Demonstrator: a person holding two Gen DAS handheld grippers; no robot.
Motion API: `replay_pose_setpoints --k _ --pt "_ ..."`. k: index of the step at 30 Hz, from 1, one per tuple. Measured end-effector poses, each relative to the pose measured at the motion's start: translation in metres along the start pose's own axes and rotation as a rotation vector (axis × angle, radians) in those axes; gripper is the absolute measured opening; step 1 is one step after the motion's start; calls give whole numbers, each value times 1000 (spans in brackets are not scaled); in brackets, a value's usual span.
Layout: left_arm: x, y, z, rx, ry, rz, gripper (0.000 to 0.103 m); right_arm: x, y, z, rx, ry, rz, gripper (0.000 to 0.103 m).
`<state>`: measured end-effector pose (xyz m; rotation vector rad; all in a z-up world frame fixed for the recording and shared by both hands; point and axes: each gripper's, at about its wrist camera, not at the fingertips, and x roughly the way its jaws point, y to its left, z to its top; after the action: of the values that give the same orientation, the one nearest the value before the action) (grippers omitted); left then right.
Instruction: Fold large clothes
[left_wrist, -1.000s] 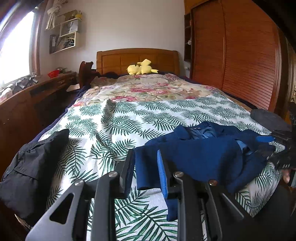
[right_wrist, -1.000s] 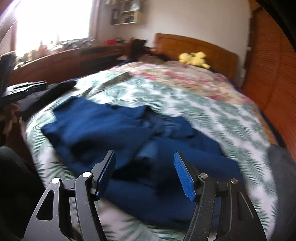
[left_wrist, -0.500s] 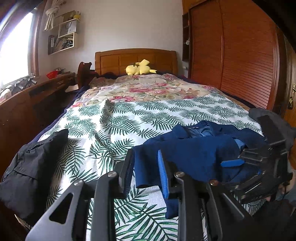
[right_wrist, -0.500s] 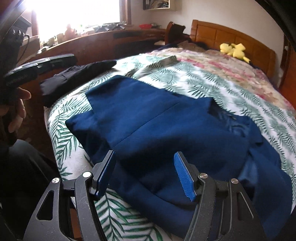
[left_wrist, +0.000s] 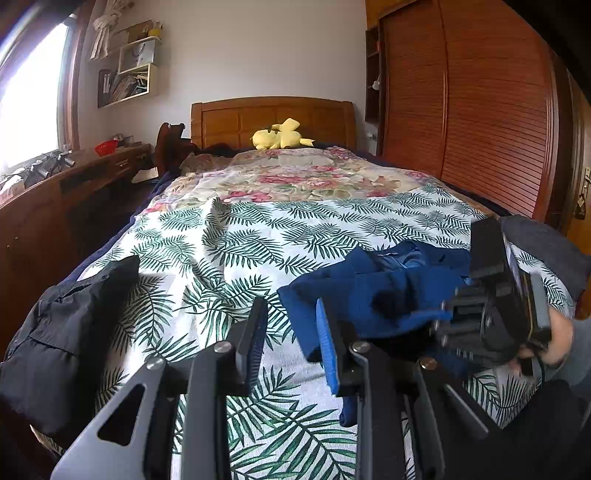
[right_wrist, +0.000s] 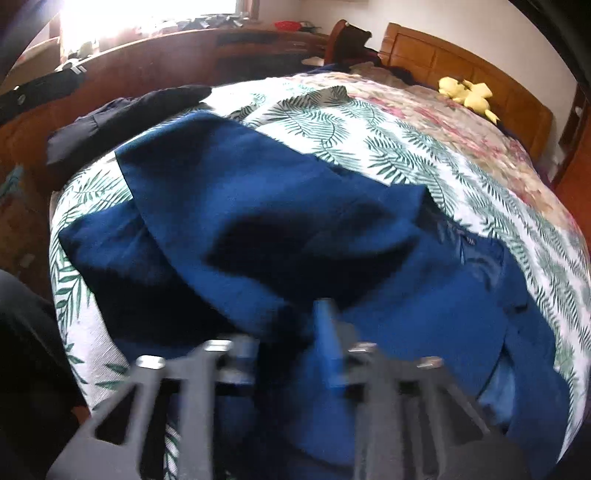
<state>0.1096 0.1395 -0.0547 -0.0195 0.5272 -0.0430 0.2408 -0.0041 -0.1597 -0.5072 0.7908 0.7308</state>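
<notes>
Two hand-held grippers: both working one navy jacket, so fold is mid-way
Jacket spot: rumpled on the palm-leaf bedspread at the foot of the bed, well away from the yellow plush up by the headboard
Other clothes: a black garment lies left of the jacket – untouched
Left hand-held gripper: narrow gap, jacket's near edge beside its blue pad, can't tell if it's actually pinched
Right hand-held gripper: jaws have just been closing, now clamped on a bunch of jacket cloth, blurry though
Step in hand: grabbing the right side of the jacket
Next move: probably lift and carry that side across – needs the left end kept flat
</notes>
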Motion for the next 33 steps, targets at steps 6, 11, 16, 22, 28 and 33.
replay_pose_setpoints --k 6,11,16,22,28,33 --pt "-1 0 0 0 -1 -9 25 -17 -30 31 -19 -82 -112 2" --pt "0 -1 1 -5 3 -13 26 -17 -67 68 -7 -103 -233 2" --pt "6 -5 2 -3 6 -25 26 -13 -96 108 35 -113 -305 2" --pt "13 -18 4 18 12 -48 26 -16 -106 118 108 -89 -271 57" --pt "22 -38 8 44 15 -75 26 -42 -98 88 89 -84 -194 57" --pt "29 -56 12 63 17 -102 26 -73 -93 26 63 -65 -157 57"
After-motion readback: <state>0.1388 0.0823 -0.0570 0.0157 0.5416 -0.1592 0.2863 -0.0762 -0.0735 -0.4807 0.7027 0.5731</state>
